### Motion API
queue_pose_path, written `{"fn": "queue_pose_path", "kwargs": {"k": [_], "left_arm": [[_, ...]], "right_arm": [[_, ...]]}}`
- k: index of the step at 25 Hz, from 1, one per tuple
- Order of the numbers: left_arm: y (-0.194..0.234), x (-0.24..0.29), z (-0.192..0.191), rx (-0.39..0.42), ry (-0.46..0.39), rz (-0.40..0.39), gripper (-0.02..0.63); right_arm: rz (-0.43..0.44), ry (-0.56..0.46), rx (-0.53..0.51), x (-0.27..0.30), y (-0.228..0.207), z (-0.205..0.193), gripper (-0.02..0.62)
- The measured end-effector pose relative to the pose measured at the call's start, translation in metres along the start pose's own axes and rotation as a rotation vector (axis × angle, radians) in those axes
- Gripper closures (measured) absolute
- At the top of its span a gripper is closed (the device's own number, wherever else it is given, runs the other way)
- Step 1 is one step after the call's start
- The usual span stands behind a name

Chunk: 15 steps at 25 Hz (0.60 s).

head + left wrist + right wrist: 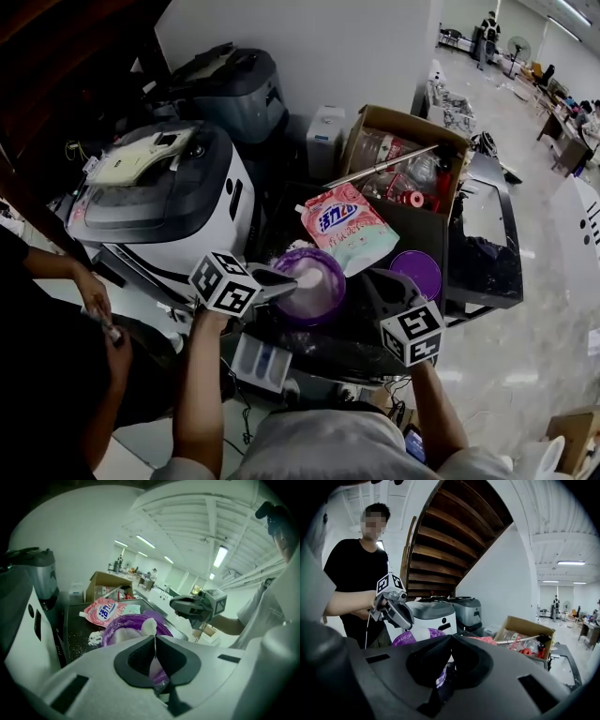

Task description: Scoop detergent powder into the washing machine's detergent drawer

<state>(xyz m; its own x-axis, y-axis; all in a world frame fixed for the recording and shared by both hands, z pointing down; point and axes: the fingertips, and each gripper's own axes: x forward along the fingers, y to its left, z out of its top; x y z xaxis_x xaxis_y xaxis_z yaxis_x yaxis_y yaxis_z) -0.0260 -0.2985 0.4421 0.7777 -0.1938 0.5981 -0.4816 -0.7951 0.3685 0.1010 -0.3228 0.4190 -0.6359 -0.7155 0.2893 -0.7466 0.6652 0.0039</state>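
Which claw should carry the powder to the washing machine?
Left. The left claw grips the heaped spoon, and the washing machine is on its side; the right claw holds the bowl.

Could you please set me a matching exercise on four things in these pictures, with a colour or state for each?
Things:
1 spoon
2 bowl
3 detergent bag
4 cardboard box

Descriptions:
A brown, open at the top
B heaped with white powder, held in the left gripper
C pink, lying next to the bowl
D purple, with white powder inside

Pairs: 1-B; 2-D; 3-C; 4-A
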Motion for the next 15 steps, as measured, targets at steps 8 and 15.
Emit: {"fn": "queue_pose_path", "kwargs": {"k": [8, 15], "left_arm": [[0.019, -0.02, 0.012, -0.156, -0.284, 0.066, 0.592], [0.023, -0.034, 0.014, -0.222, -0.484, 0.128, 0.591]], "right_arm": [[0.005, -0.03, -0.036, 0.004, 0.008, 0.011, 0.598], [-0.017, -0.049, -0.069, 0.003, 0.013, 0.019, 0.598]]}}
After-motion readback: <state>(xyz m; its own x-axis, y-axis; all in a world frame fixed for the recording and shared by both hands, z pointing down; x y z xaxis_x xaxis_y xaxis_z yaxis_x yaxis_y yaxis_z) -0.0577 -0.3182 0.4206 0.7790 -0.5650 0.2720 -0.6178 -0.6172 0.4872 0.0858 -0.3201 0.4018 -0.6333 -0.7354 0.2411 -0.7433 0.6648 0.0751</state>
